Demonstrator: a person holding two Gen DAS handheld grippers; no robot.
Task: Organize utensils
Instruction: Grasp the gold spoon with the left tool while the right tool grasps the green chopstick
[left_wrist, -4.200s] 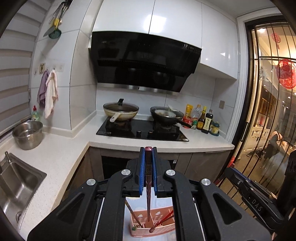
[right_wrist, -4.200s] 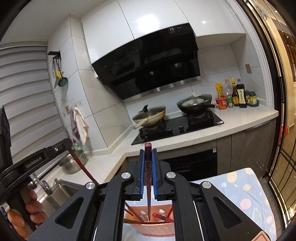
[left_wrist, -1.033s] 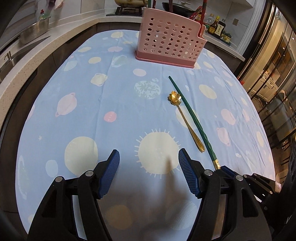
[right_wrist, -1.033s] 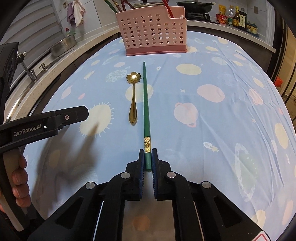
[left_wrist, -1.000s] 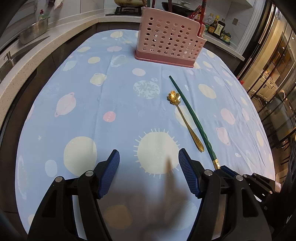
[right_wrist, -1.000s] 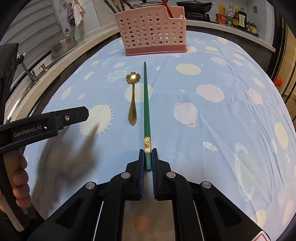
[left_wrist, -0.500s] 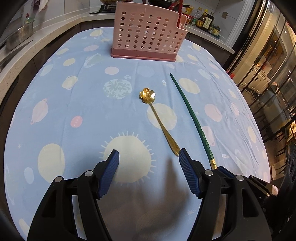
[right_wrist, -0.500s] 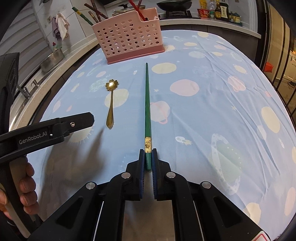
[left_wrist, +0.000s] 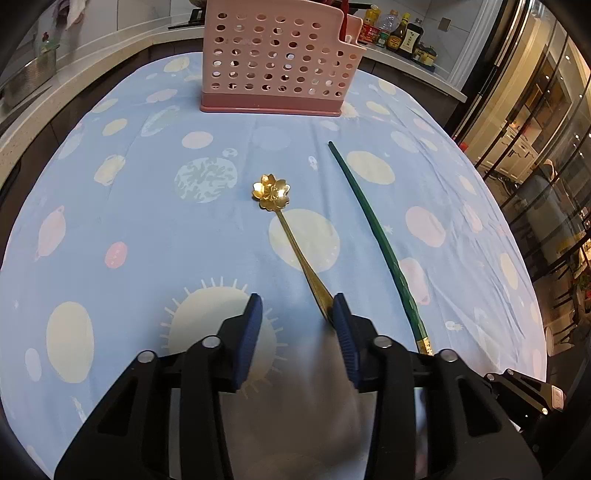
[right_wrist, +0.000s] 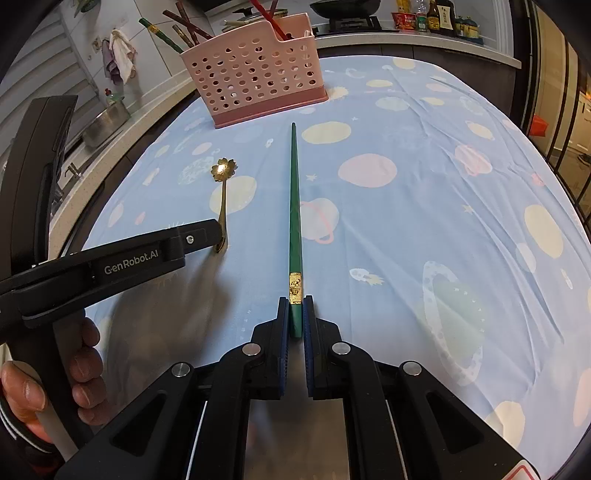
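Left wrist view: gold spoon (left_wrist: 291, 240) handle tip hidden behind spread left gripper (left_wrist: 297, 308). Right gripper (right_wrist: 295, 314) clamps green chopstick (right_wrist: 294, 206), pointing toward pink basket (right_wrist: 258, 81).

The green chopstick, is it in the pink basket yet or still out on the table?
Out. The green chopstick lies flat on the cloth, its tip short of the pink basket, its thick end pinched in the right gripper.

Glossy gold metal flower-bowl spoon (left_wrist: 286, 236); smooth green lacquered chopstick (right_wrist: 295, 206); matt perforated pink plastic caddy (left_wrist: 277, 62); wrinkled blue planet-print cloth tablecloth (left_wrist: 147, 206).
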